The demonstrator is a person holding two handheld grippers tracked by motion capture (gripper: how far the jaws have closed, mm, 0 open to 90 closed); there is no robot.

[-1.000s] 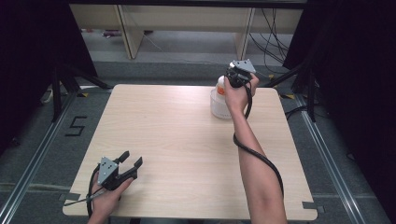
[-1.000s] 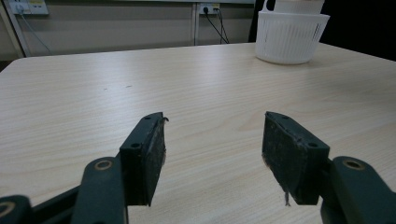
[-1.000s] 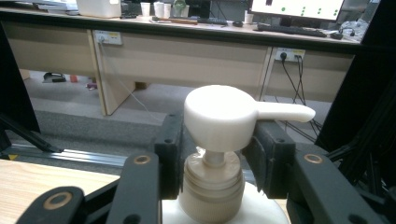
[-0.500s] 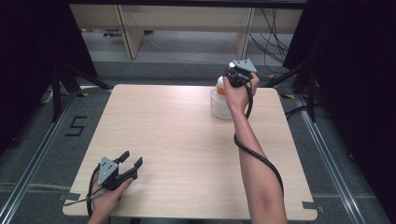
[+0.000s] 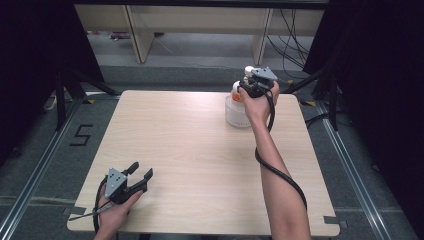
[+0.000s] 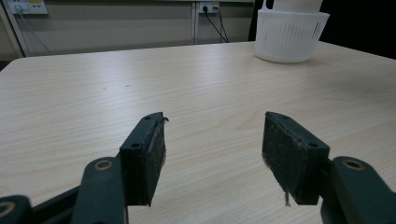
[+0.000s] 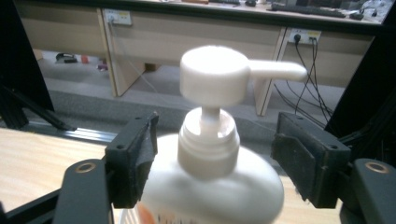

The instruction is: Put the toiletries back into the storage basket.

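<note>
Wood-grain table (image 5: 190,150) on grey floor (image 5: 45,165), dark curtains (image 5: 30,60) around.

In your high view, your right hand (image 5: 258,102) and right gripper (image 5: 256,82) cover most of the pump bottle (image 5: 236,93), so its pump head is hidden there. The white basket (image 5: 234,116) hides the bottle's base. In your right gripper view the bottle (image 7: 210,186) is blurred and cut off below the shoulder; its orange label print is unreadable. In your left gripper view the bottle (image 6: 297,4) is cut off just above the basket (image 6: 289,35).

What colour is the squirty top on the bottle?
White: the pump top shows best in the right gripper view.
</note>
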